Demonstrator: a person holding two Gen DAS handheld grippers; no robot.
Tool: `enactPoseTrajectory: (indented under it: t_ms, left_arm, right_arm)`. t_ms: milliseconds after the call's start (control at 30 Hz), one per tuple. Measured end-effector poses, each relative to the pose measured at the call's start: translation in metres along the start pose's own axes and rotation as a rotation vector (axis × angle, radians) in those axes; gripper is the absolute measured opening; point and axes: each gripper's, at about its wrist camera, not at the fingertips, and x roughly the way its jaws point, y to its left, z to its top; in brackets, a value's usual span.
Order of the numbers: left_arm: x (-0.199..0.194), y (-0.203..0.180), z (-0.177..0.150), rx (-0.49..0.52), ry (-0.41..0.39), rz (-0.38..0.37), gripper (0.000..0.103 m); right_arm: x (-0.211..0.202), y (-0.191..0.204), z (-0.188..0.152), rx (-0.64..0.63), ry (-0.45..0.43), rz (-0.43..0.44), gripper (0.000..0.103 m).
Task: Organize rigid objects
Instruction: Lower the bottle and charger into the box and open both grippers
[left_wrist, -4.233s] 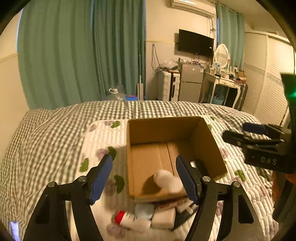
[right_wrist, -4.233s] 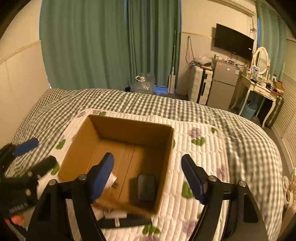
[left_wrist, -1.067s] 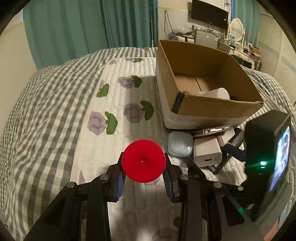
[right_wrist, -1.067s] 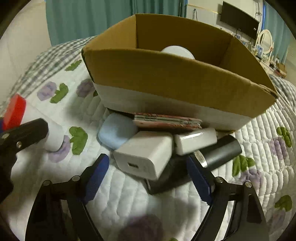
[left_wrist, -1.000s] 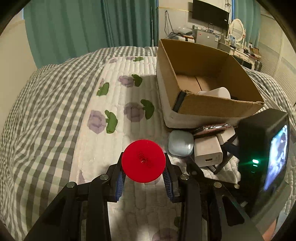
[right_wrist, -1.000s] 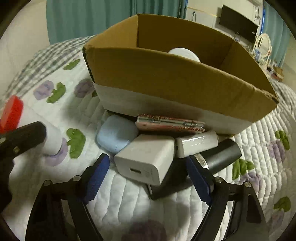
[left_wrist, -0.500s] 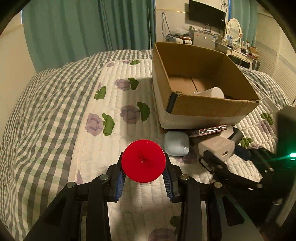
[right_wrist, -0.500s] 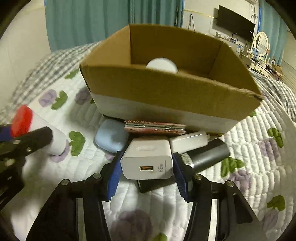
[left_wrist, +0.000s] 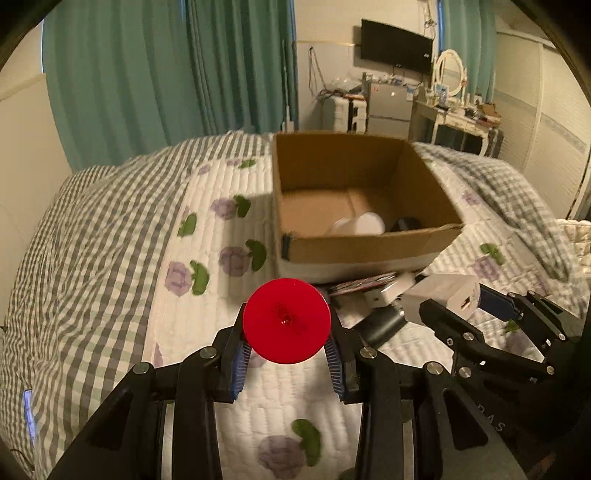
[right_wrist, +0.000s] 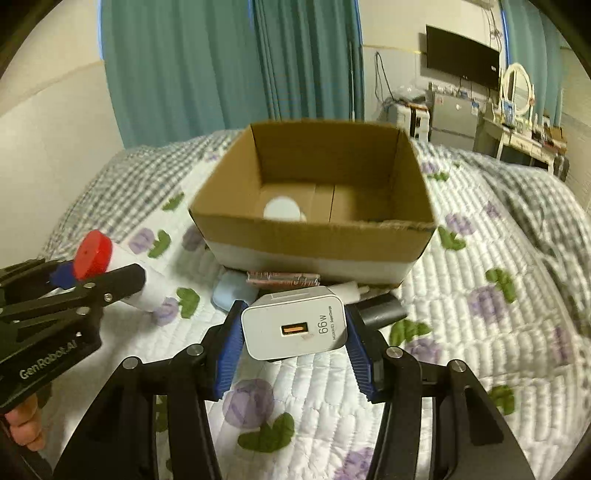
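Observation:
My left gripper (left_wrist: 287, 350) is shut on a white bottle with a red cap (left_wrist: 286, 320), held above the quilt; it also shows in the right wrist view (right_wrist: 110, 269). My right gripper (right_wrist: 293, 343) is shut on a white 66W charger (right_wrist: 295, 326), lifted in front of the open cardboard box (right_wrist: 314, 229). The charger also shows in the left wrist view (left_wrist: 443, 295). Inside the box (left_wrist: 369, 236) lie a white round-ended object (left_wrist: 360, 224) and a dark object (left_wrist: 406, 223).
Against the box's front wall on the quilt lie a pale blue case (right_wrist: 232, 291), a flat patterned item (right_wrist: 282, 277), a small white adapter (right_wrist: 347, 288) and a black cylinder (right_wrist: 380, 308). Checked bedding surrounds the quilt. Curtains and furniture stand beyond the bed.
My right gripper closed on the white charger and lifted it off the pile. My left gripper, holding the red-capped bottle, rose, giving a view into the box.

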Motion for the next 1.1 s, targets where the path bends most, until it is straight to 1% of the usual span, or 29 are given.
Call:
enactPoseTrajectory:
  t_ms: [133,200,267,367,567,667,800,833,933,1100]
  left_arm:
    - [-0.016,-0.012,0.012,-0.001,-0.024,-0.083,0.036]
    - [-0.02,-0.018,0.018,0.014,-0.035,-0.083,0.036]
    - [-0.025,-0.023,0.027,0.033,-0.054,-0.078,0.036]
    - [-0.029,-0.028,0.042,0.044,-0.076,-0.088,0.036]
    - [-0.019,-0.036,0.081,0.079,-0.111,-0.067,0.036]
    - [-0.002,-0.035,0.105,0.08,-0.112,-0.068,0.036]
    - [0.031,-0.034,0.127,0.1,-0.093,-0.045,0.037]
    - [0.046,-0.035,0.131,0.105,-0.076,-0.039,0.037]
    - [0.084,-0.033,0.137,0.102,-0.031,-0.023,0.037]
    - [0.134,-0.031,0.137,0.104,0.023,-0.022,0.037]
  right_arm:
    - [-0.025,0.0,0.016,-0.022,-0.057,0.007,0.051]
    - [-0.042,-0.001,0.026,-0.033,-0.097,0.01,0.051]
    - [-0.053,-0.005,0.038,-0.046,-0.128,0.006,0.051]
    - [-0.066,-0.011,0.055,-0.063,-0.17,0.002,0.051]
    - [-0.072,-0.026,0.095,-0.081,-0.233,-0.004,0.051]
    - [-0.064,-0.035,0.119,-0.082,-0.253,0.002,0.051]
    - [-0.04,-0.048,0.146,-0.078,-0.238,0.01,0.051]
    - [-0.033,-0.05,0.15,-0.077,-0.23,0.014,0.051]
    - [-0.004,-0.059,0.162,-0.079,-0.21,0.012,0.051]
    - [0.045,-0.072,0.166,-0.061,-0.159,0.033,0.051]
